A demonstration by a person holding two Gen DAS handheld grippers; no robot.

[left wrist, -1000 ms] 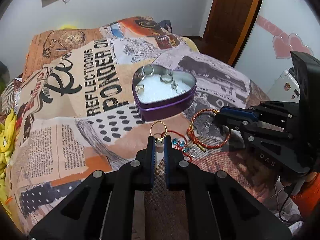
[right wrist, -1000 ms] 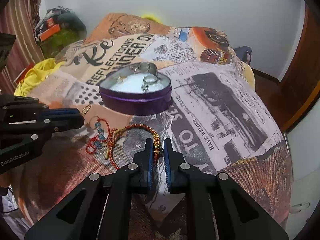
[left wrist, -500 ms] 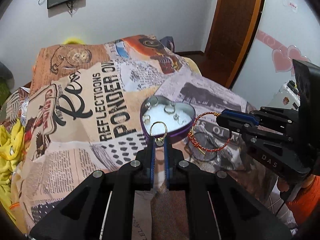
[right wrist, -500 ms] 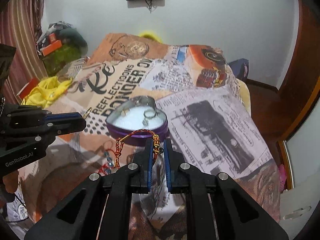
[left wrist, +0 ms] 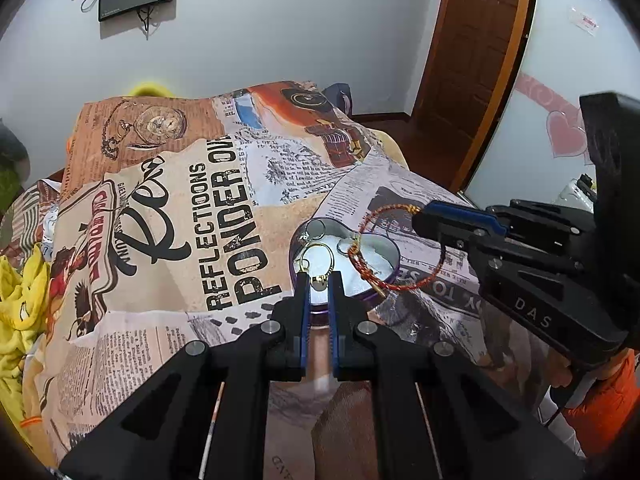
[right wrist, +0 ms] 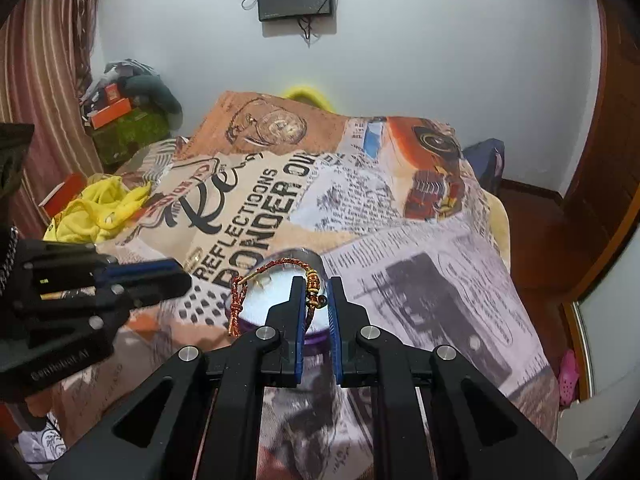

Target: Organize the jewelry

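Now both pieces, lifted off the bed a second ago, hang over the heart tin point(left wrist: 394, 268): left gripper point(left wrist: 319, 280) jaws pinch the gold earring point(left wrist: 317, 258), right gripper point(right wrist: 316, 292) jaws the red bracelet point(right wrist: 272, 270), ready for dropping in.

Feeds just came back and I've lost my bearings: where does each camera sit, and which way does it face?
Left wrist: on the left gripper, facing the tin on the bed; its jaws pinch a gold hoop; right gripper enters from the right.
Right wrist: on the right gripper, facing the same tin; jaws pinch a red bracelet; left gripper enters from the left.
Shared: tin, bracelet, bedspread.
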